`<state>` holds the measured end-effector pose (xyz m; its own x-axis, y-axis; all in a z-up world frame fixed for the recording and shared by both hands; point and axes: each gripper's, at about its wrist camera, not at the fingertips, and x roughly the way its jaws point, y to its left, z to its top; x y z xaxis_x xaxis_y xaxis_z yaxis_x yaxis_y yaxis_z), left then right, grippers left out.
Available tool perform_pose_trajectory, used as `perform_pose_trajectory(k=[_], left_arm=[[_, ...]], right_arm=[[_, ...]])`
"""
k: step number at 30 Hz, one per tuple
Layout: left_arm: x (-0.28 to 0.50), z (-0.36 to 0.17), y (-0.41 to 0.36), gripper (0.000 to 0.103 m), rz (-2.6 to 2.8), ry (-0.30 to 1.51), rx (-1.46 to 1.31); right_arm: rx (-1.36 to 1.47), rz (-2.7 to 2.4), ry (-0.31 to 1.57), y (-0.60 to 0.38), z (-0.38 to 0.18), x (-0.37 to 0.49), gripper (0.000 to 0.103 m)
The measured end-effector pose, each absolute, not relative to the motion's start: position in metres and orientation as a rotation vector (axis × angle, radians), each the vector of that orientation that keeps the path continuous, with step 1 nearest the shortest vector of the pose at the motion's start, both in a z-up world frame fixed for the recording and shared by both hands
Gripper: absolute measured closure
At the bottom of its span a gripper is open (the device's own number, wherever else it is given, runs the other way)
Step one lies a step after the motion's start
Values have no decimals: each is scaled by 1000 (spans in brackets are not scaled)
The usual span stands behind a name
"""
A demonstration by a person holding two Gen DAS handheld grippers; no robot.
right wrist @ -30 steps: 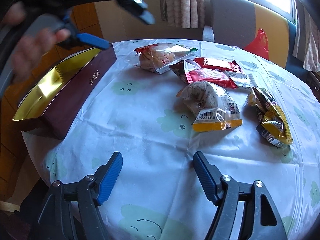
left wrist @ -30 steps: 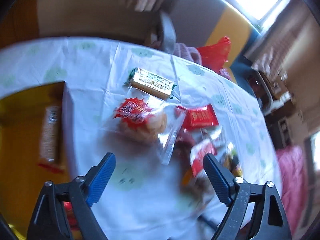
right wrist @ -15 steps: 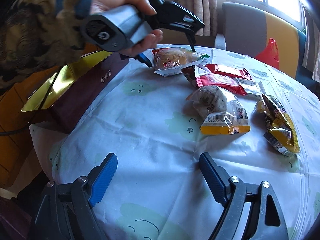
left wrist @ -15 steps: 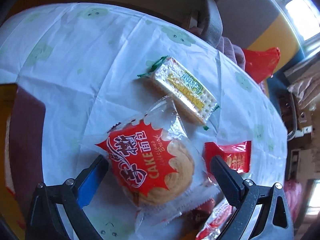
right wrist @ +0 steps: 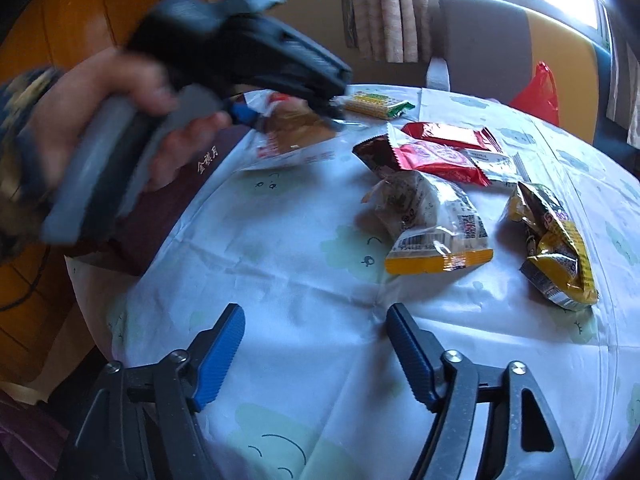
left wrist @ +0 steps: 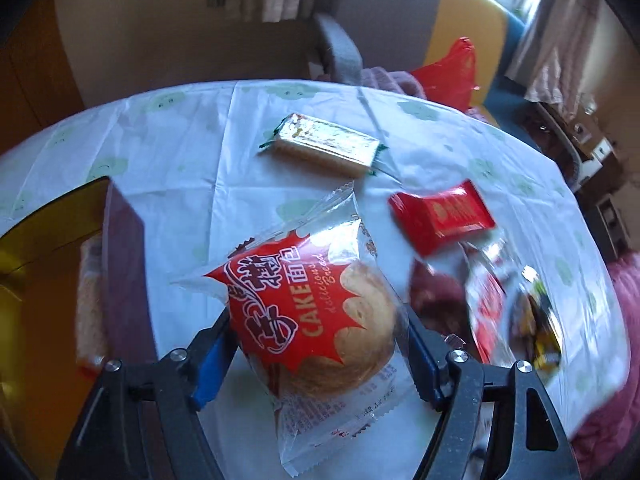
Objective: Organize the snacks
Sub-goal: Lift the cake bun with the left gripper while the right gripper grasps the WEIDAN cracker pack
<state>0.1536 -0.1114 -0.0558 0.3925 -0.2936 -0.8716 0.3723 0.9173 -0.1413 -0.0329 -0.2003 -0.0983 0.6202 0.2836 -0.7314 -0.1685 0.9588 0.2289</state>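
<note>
My left gripper (left wrist: 320, 344) is shut on a clear-wrapped cake with a red "CAKE" label (left wrist: 316, 312) and holds it lifted above the table. The held cake (right wrist: 296, 128) and the left gripper (right wrist: 286, 114) also show in the right wrist view, beside the gold-lined box. My right gripper (right wrist: 316, 344) is open and empty, low over the near part of the white tablecloth (right wrist: 304, 248). A cracker pack (left wrist: 326, 146), a red packet (left wrist: 444, 214) and more snacks lie on the cloth.
A dark red box with gold lining (left wrist: 48, 240) stands at the table's left and holds one snack bar (left wrist: 90, 304). An orange-ended snack bag (right wrist: 436, 228), a yellow bag (right wrist: 556, 248) and red packets (right wrist: 436, 156) lie mid-table. A grey chair (right wrist: 476, 40) stands behind.
My left gripper closed on the cake pack and lifted it off the table, moving toward the box. My right gripper stayed open and nearly still.
</note>
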Motion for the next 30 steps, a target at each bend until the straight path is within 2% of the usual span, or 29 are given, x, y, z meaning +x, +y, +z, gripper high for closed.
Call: perform_pose_trajectory(k=[8,12,16,23,30], left_arm=[[80,-31,-83,27,-535,970,136],[53,-21,-64,27,-586,919,100],[35,-10,-34,27,-613,879,24],[21,3,4,27,-616,812,-40],[25,-1,17,27,-642,800,-54]], right_arm=[[209,174,846,-237,-79,-34,38],[224,140,847,-255,-68,-27,45],[181,138,835,-261,-49,-4,45],[57,210,853,-247,-28,76,45],[-70,255,937,-218,-38,176,44]])
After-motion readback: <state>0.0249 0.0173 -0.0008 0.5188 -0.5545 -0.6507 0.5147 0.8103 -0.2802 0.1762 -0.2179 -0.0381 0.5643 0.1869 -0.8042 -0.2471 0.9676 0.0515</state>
